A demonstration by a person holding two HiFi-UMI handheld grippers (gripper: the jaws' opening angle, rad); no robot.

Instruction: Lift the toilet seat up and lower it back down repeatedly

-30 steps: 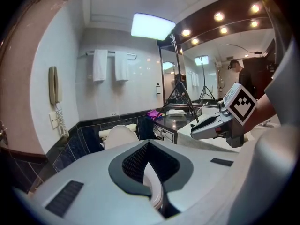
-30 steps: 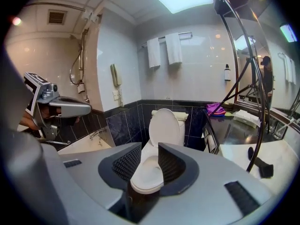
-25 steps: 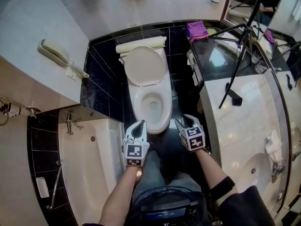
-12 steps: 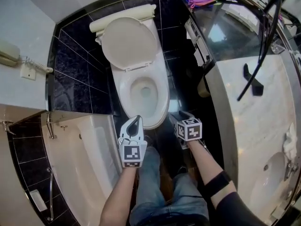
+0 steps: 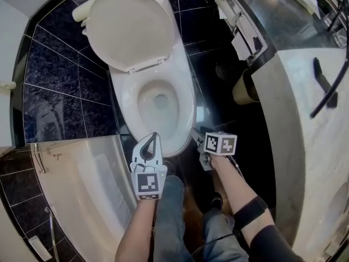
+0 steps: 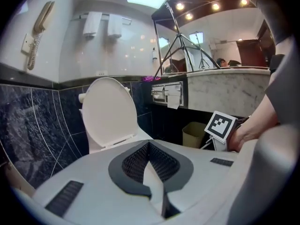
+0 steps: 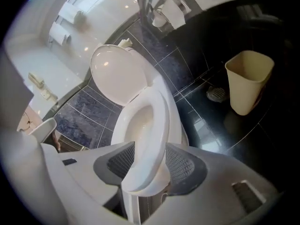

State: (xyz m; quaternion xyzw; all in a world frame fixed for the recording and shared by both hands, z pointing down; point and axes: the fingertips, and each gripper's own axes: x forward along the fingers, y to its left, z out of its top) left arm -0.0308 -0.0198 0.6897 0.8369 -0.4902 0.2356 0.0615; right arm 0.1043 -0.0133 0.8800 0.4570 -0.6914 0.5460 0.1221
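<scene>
No legible text, brand, number or sign is present in any view. The only printed surfaces are the left marker cube [image 5: 149, 183] on the left gripper [image 5: 154, 137] and the right marker cube [image 5: 221, 143] on the right gripper [image 5: 195, 136]. Each visible face carries a black-and-white square code pattern with no readable characters. The left gripper view shows the same kind of pattern on the right marker cube [image 6: 220, 124].
</scene>
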